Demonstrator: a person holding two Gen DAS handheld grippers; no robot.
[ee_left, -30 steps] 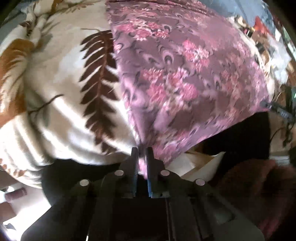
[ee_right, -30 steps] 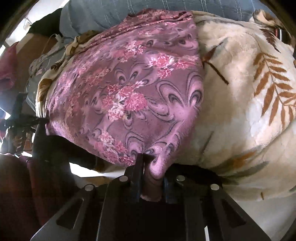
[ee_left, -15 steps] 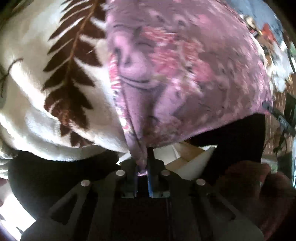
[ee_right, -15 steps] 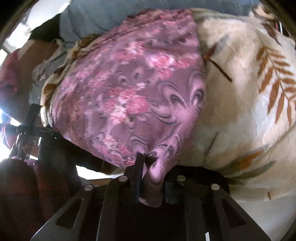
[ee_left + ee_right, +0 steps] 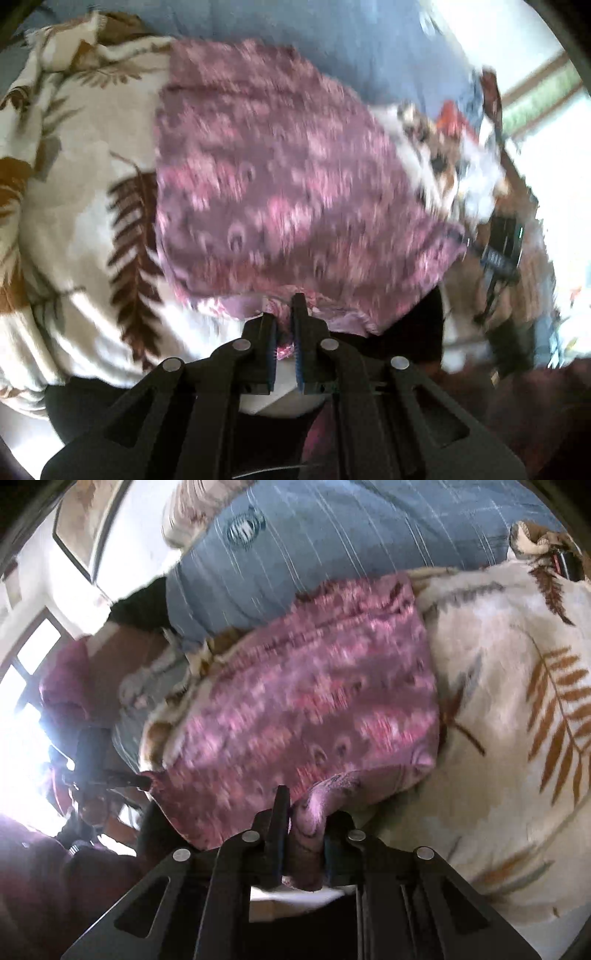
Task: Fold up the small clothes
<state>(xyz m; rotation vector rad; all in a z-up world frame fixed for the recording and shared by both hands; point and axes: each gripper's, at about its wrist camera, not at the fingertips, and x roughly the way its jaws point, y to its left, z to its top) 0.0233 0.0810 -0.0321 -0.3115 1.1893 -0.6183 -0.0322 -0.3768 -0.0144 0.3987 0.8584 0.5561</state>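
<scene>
L gripper [image 5: 283, 325] & R gripper [image 5: 304, 821] each clenched on floral cloth [image 5: 280, 199] hem.

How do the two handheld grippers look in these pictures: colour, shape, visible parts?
Both the left gripper and the right gripper are matt black, with two flat parallel fingers on angular linkage arms with cut-out openings. Round silver pivot pins mark the joints. The inner finger pads look ribbed and bluish. No cables, markings or sleeves show.

Both wrist cams sit close behind their fingers [image 5: 300, 314], angled down at the bed. Left view faces the purple floral cloth [image 5: 288, 192] from its left corner, right view [image 5: 314, 701] from its right corner; both share cloth, leaf-print blanket [image 5: 509, 709], grey-blue pillow [image 5: 332, 542].
</scene>
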